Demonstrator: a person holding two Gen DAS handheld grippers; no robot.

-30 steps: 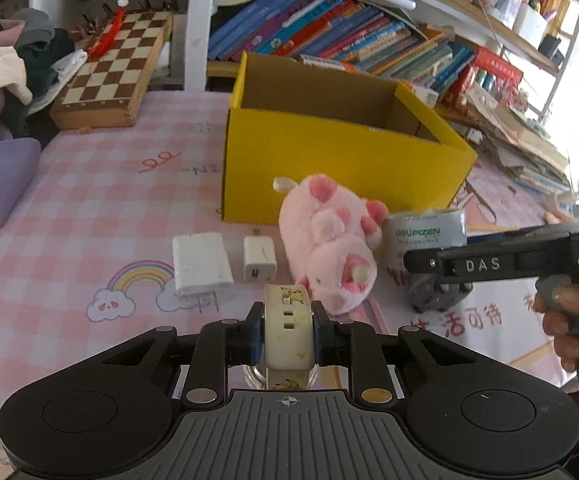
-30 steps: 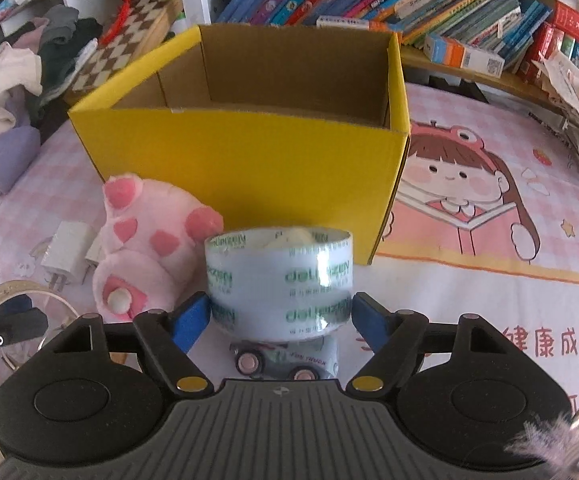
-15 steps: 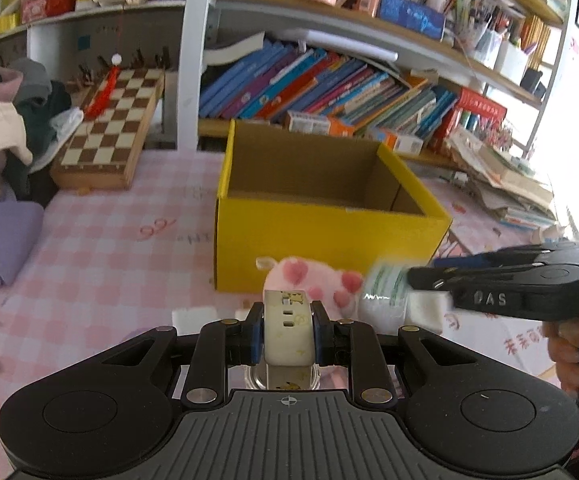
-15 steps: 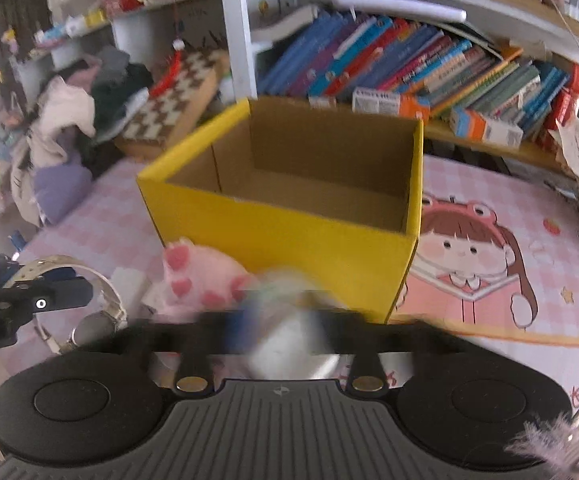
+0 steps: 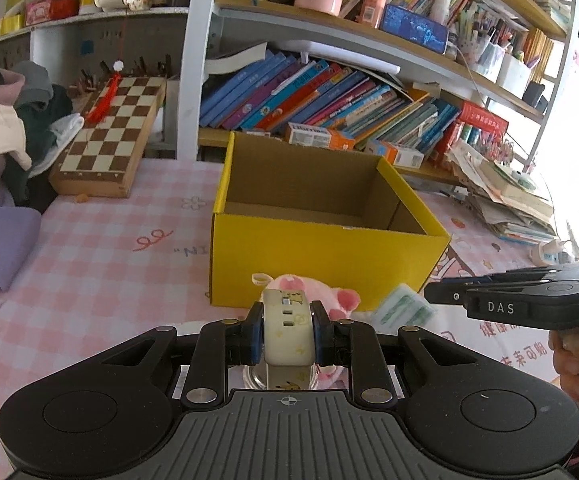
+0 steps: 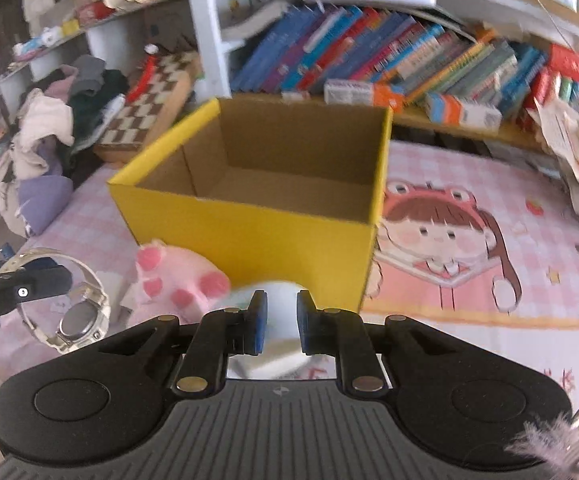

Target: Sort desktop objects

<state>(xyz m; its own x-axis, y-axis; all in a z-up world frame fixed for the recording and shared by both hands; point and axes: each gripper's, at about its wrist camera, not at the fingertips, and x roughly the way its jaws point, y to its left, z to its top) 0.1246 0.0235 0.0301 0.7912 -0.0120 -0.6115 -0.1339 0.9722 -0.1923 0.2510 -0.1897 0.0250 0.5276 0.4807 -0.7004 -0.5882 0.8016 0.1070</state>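
Observation:
My left gripper (image 5: 287, 320) is shut on the cream band of a wristwatch (image 5: 287, 326), held in the air in front of the open yellow box (image 5: 321, 256); the watch's face hangs below it in the right wrist view (image 6: 77, 320). My right gripper (image 6: 281, 316) has closed jaws with the blurred clear tape roll (image 6: 277, 328) behind them; whether it grips the roll is unclear. In the left wrist view the roll (image 5: 403, 308) shows tilted just beyond the right gripper (image 5: 433, 292). A pink plush toy (image 6: 177, 276) lies against the box front.
A chessboard (image 5: 113, 136) and a pile of clothes (image 5: 5, 132) sit at the far left. Bookshelves (image 5: 329, 92) stand behind the box, stacked papers (image 5: 505, 196) at the right. The pink cloth has a cartoon girl print (image 6: 441, 236).
Both grippers have risen above the table and the box interior now shows. The right gripper's jaws have closed inward from around the tape roll, which now looks tilted and blurred.

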